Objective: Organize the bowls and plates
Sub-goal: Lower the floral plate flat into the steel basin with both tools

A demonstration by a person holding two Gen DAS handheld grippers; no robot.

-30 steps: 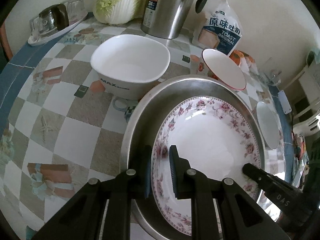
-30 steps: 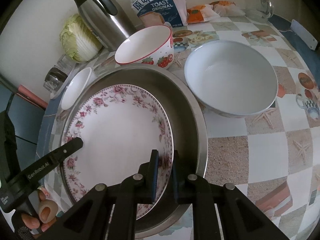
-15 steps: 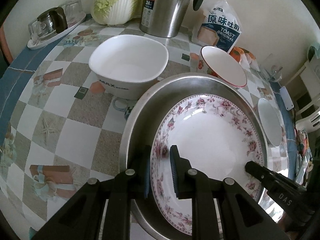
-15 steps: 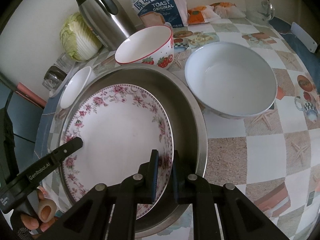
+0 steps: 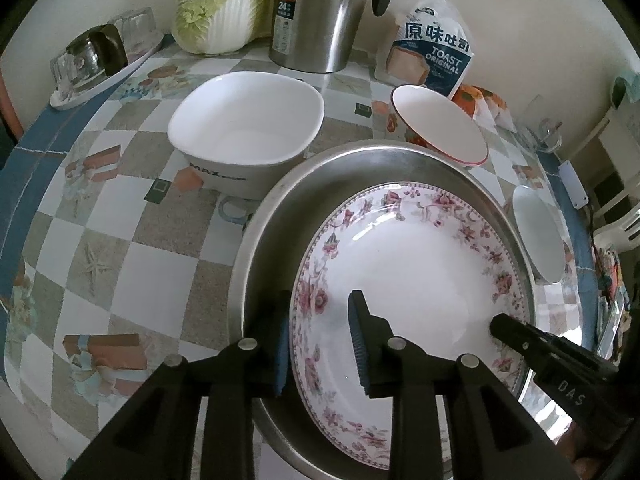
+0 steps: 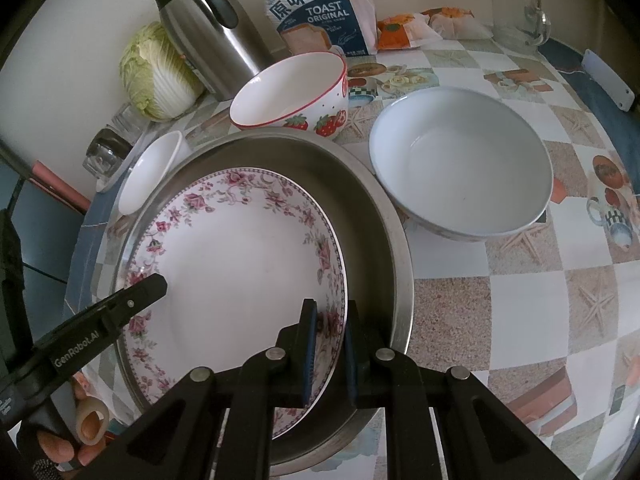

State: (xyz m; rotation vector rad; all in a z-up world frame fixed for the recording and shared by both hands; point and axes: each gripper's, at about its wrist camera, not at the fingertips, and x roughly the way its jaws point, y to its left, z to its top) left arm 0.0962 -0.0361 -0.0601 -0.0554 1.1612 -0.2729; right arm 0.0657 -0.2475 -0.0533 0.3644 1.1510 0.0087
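A white plate with a pink flower border [image 5: 420, 280] lies inside a wide steel basin [image 5: 276, 220]. My left gripper [image 5: 318, 302] straddles the plate's left rim. Its jaws are opening, and gaps show between the blue pads and the rim. One of its fingers [image 6: 140, 292] reaches over the plate in the right wrist view. My right gripper [image 6: 330, 312] is shut on the opposite rim of the plate [image 6: 240, 256], just inside the basin wall [image 6: 388, 216]. Its black finger [image 5: 520, 332] shows at the plate's right edge in the left wrist view.
A white square bowl [image 5: 248, 136] stands left of the basin and a strawberry bowl [image 6: 292, 92] behind it. A big round white bowl [image 6: 460, 164] stands to the right. A steel kettle [image 5: 320, 12], cabbage [image 5: 216, 8], bread bag [image 5: 432, 52] and glasses on a tray [image 5: 92, 60] line the wall.
The left gripper's jaws have spread apart and no longer press the plate's rim. The right gripper keeps its grip, and the plate and basin have not moved.
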